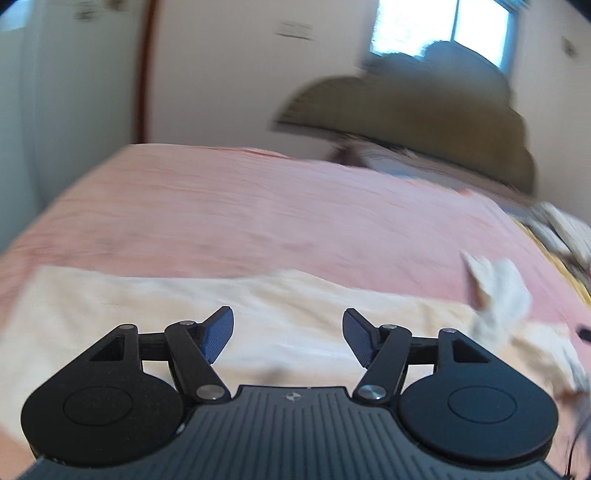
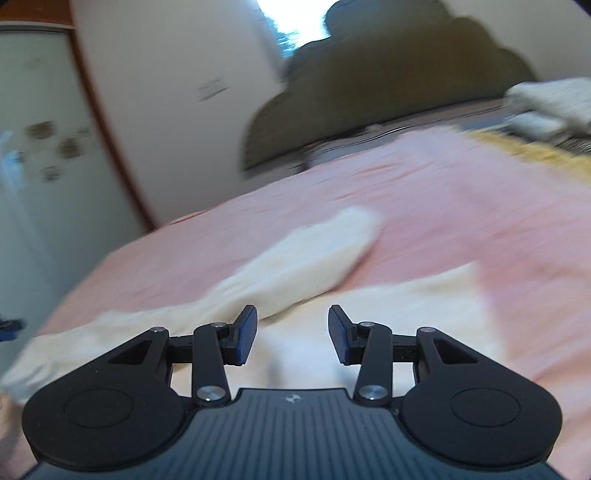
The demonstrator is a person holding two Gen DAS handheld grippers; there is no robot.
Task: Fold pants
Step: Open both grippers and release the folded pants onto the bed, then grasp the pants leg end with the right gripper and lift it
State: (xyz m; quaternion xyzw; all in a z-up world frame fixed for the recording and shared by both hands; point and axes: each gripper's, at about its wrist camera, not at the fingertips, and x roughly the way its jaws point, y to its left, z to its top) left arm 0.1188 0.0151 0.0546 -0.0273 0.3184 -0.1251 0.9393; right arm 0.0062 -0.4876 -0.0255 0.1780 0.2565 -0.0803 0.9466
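Cream pants (image 1: 147,302) lie spread across a pink bed cover (image 1: 258,214), blurred by motion. In the left wrist view the cloth runs left to right under my left gripper (image 1: 288,334), which stands open above it with nothing between its blue pads; a crumpled whitish end (image 1: 498,291) rises at the right. In the right wrist view one pant leg (image 2: 306,254) stretches away up the bed and a wider part (image 2: 424,306) lies below my right gripper (image 2: 292,332). That gripper is open too, its pads apart and empty, over the cloth.
A dark olive headboard (image 1: 424,110) stands at the far end of the bed, with a bright window (image 1: 443,26) behind it. Pale bedding and a yellow fabric edge (image 2: 535,155) lie at the far right. A white wall with a brown door frame (image 1: 142,74) is at the left.
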